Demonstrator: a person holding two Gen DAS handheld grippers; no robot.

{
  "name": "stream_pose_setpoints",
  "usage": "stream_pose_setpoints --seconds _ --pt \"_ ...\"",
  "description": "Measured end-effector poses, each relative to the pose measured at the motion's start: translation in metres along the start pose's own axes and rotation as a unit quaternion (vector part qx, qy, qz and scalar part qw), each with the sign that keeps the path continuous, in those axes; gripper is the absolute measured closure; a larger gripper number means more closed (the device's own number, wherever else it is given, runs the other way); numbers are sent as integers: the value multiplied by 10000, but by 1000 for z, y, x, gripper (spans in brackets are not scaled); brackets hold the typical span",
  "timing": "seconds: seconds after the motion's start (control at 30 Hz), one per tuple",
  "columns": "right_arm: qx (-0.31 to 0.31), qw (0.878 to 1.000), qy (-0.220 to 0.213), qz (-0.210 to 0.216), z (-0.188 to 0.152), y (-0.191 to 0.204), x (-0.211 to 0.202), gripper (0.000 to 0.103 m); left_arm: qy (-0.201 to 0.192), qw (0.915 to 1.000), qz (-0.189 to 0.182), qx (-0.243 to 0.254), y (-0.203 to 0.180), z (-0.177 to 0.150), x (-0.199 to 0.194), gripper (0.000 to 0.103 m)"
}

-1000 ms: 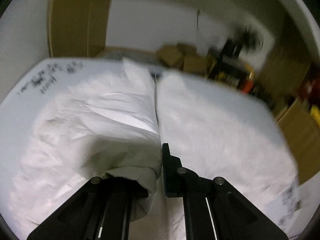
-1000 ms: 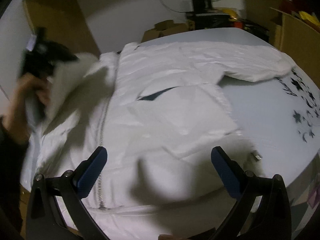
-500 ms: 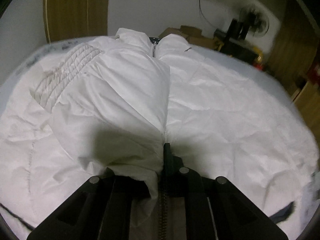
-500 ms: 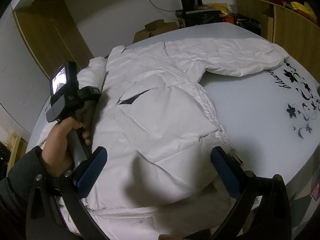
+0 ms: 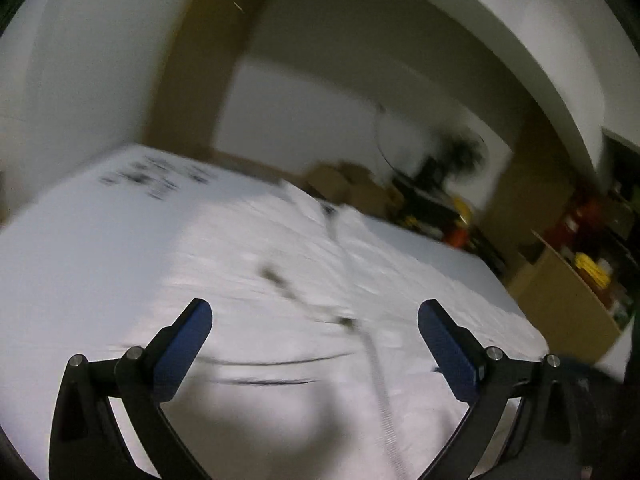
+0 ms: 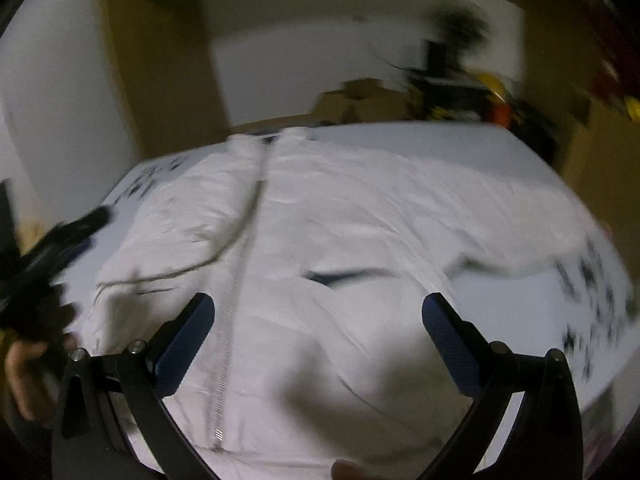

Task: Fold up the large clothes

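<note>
Jacket (image 6: 340, 240) flat on surface (image 6: 500, 148); left tongs (image 5: 315, 320), right tongs (image 6: 319, 312) both apart, empty. Best gripped next at sleeve (image 6: 500, 232), folded inward.

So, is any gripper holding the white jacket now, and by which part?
Nothing is held: the left gripper and the right gripper are both open above the jacket.

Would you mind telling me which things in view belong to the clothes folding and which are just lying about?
Part of the job:
white jacket, spread zipper-up on the bed
left gripper, open, holding nothing
right gripper, open above the jacket

Just lying about:
cardboard boxes beyond the bed
fan by the far wall
printed bedsheet under the jacket
</note>
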State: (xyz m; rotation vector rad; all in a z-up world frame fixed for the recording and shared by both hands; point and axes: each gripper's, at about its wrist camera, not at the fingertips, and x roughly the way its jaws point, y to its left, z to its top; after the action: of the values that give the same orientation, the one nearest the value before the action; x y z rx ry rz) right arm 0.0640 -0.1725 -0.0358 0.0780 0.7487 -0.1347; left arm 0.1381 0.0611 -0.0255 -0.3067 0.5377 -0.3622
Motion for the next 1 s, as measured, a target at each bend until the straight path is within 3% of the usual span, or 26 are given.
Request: stream_pose_setpoints --seconds 0.1,0.23,0.33,0.47,0.67,0.73,0.77,0.8,0.9,1.0 --pt "-774 9969 117 -110 33 62 28 0 59 9989 -144 -439 39 -8 -39 0" --pt "-1529 9866 572 -75 68 142 97 1 234 9899 -417 -1336 85 -27 -69 0" --pt "-1991 9759 832 -334 78 194 152 11 198 9876 -372 -1512 101 -38 -81 0" --pt "-2429 9596 1246 -680 74 234 215 16 206 9877 -364 -1504 108 -46 -86 0" --pt "-2748 9422 1609 -1041 67 247 265 16 414 9858 -457 -1562 111 -52 -69 0" --pt "-2783 9393 1614 -1196 67 244 274 34 513 9849 -490 -1578 109 -54 -62 0" --pt "-2738 9384 1640 -1327 68 240 278 62 555 9846 -494 -1581 109 -55 -61 0" --pt "-2648 9404 1643 -1359 69 237 279 70 583 9845 -498 -1576 108 -56 -59 0" --pt "-2208 9564 1568 -1094 78 219 265 83 623 9846 -482 -1561 106 -59 -56 0" --pt "-1355 9794 1426 -460 95 183 234 84 657 9840 -454 -1591 106 -60 -53 0"
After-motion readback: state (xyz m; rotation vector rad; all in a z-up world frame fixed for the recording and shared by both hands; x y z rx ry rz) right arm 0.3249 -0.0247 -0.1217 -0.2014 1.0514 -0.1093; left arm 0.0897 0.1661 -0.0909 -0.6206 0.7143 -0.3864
